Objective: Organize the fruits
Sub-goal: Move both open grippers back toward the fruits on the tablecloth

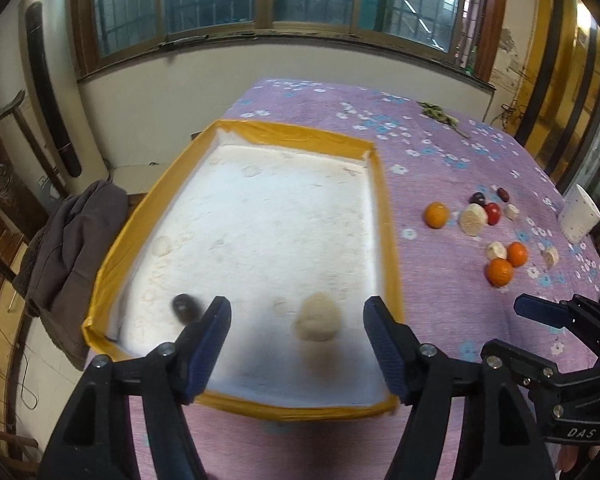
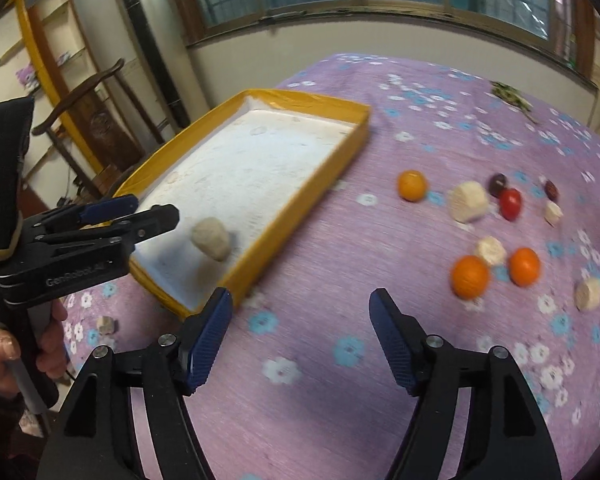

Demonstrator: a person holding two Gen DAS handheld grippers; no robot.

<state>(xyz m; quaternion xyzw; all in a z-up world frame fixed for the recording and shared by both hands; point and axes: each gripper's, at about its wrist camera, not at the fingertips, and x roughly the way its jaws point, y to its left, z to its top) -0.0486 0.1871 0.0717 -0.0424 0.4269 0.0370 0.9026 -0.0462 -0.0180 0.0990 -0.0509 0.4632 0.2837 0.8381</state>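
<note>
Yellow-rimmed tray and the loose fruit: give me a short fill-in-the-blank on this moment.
1. The yellow-rimmed tray holds a pale chunk and a ____ fruit.
2. ____ oranges lie on the purple tablecloth.
3. The left gripper is ____ above the tray.
4. The right gripper holds ____.

Missing: dark; three; open; nothing

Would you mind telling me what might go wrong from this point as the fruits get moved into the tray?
1. The oranges and the red fruit lie loose and close beside pale chunks on the tablecloth; a grab by the open right gripper could nudge neighbours and send them rolling.
2. The tray sits at the table's left edge; pushing it risks tipping.
3. The left gripper hovers near the right one; they could collide.
</note>
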